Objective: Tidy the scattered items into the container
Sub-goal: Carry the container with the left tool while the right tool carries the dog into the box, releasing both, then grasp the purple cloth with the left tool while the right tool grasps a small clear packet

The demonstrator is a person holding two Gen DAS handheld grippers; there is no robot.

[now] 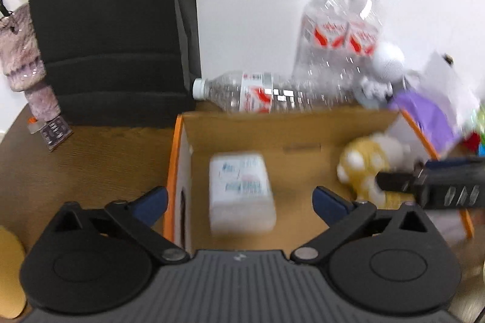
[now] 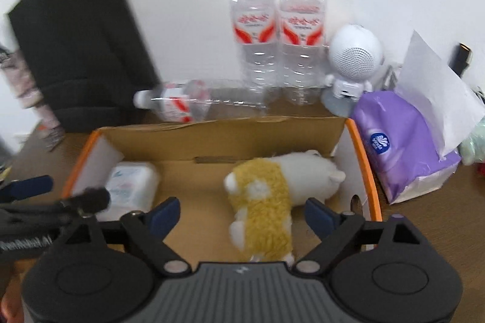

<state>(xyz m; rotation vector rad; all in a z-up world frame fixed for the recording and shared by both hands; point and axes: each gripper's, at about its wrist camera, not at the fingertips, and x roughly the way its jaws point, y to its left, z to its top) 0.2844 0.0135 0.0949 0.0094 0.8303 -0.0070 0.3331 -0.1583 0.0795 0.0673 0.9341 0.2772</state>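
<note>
Both drops look done: left tool (image 1: 239, 198) spread wide over the wipes pack (image 1: 242, 191), right tool (image 2: 241, 212) spread over the plush toy (image 2: 266, 201), both inside the box (image 2: 230, 126). Next probably means grabbing the lying bottle (image 2: 172, 104) behind it.

In the box (image 2: 360, 153), the tissue pack (image 2: 130, 186) lies left of the plush toy (image 2: 266, 201); bottles (image 2: 279, 29) stand behind.

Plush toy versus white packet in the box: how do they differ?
The plush toy is fuzzy, yellow and white; the white packet is smooth and printed. The toy lies toward the box's right side, the packet by its left wall. The toy looks larger. Both lie inside the cardboard box, ungripped.
</note>
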